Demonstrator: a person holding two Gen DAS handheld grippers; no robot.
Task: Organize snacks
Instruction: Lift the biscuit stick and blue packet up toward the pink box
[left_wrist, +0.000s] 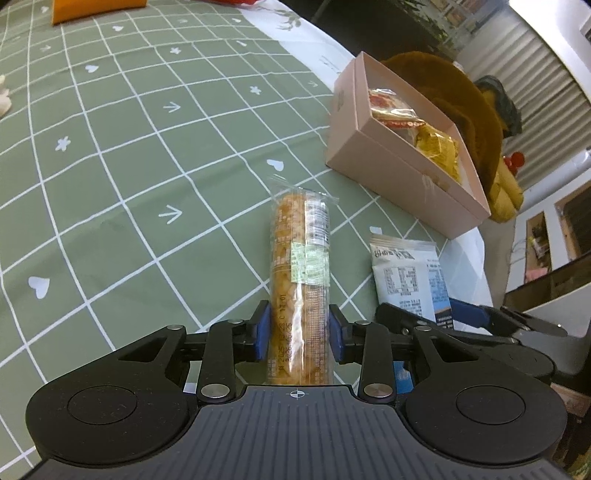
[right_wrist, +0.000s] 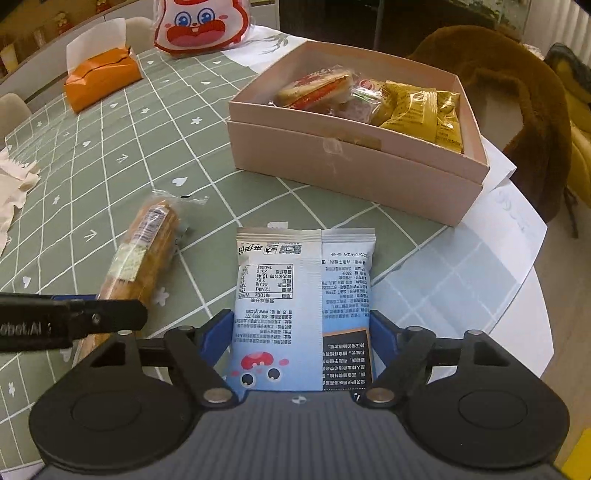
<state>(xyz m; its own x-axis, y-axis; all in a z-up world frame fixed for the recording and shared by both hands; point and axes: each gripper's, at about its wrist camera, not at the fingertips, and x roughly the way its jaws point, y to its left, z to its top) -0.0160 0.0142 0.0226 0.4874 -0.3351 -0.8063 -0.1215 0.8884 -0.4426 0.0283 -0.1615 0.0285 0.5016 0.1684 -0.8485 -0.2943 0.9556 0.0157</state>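
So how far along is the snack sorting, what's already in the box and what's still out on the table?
Done: several wrapped snacks, red and yellow packs, already lie in the pink box. In hand: the left gripper straddles the long cracker roll, and the right gripper straddles the pale blue packet; both items are on the tablecloth, and firm contact isn't clear. Left: both still need to go into the box.

Left hand-held gripper (left_wrist: 299, 332): angled downward, blue pads partly open. Right hand-held gripper (right_wrist: 302, 339): angled downward, jaws wider apart. Pad contact with anything between them cannot be confirmed.
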